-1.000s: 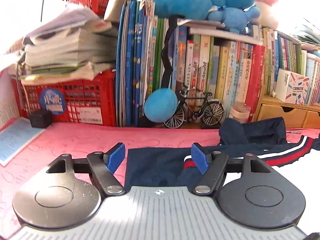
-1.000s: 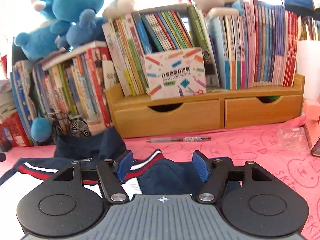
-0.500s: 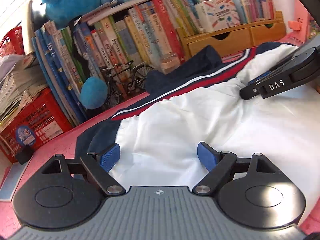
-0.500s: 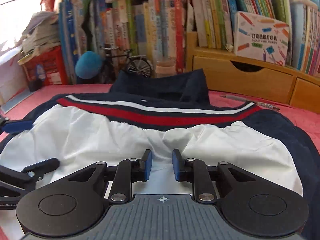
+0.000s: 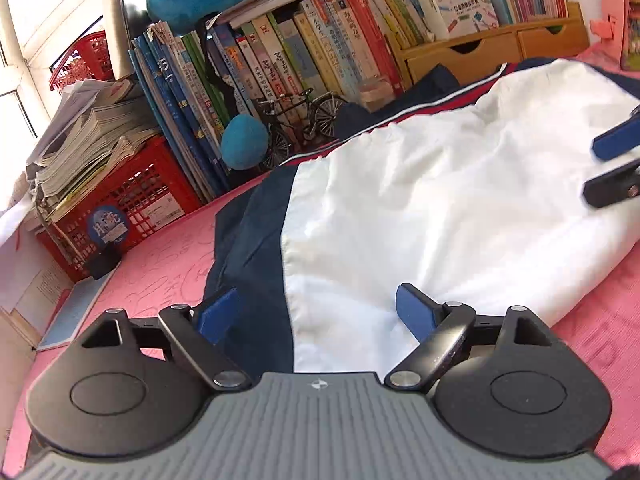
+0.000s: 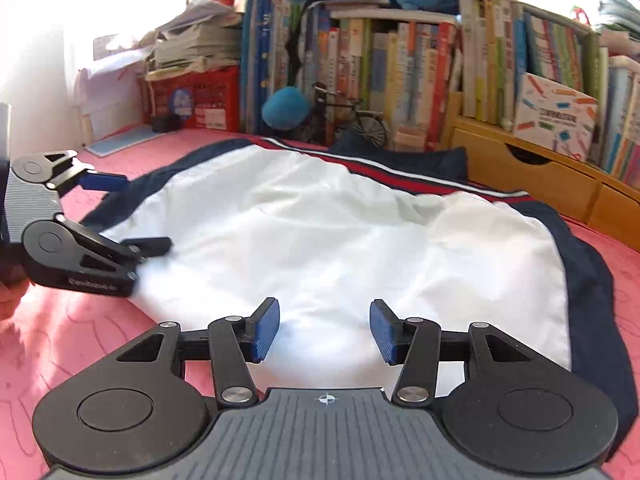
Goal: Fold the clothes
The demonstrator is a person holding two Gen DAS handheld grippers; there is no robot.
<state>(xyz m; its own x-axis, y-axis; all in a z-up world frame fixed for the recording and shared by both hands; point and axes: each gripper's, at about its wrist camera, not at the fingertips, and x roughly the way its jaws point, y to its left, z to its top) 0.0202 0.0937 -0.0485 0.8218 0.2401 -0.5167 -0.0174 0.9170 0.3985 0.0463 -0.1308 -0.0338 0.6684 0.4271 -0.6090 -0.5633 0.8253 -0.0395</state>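
A white jacket (image 5: pixel 440 200) with navy sides and a red-and-white stripe lies spread on the pink table cover (image 5: pixel 160 264). My left gripper (image 5: pixel 316 312) hovers low over its near left corner. Its jaws are opening wide, the navy band and white panel lie between the fingers, and the pads are clear of the cloth. My right gripper (image 6: pixel 324 330) is at the near edge of the white panel (image 6: pixel 320 232). Its jaws are opening over the cloth and grip nothing. Each view shows the other gripper: the right gripper (image 5: pixel 616 160) and the left gripper (image 6: pixel 132 214).
Behind the jacket stands a row of books (image 5: pixel 304 52), with a toy bicycle (image 5: pixel 300 120) and a blue plush ball (image 5: pixel 244 146) in front. A red basket (image 5: pixel 132 200) with stacked papers is at the left. A wooden drawer unit (image 6: pixel 540 176) is at the right.
Both grippers have drawn back from the jacket's far side by the books to its near edge. The right jaws nearly shut half a second ago and have since parted. The left jaws widened.
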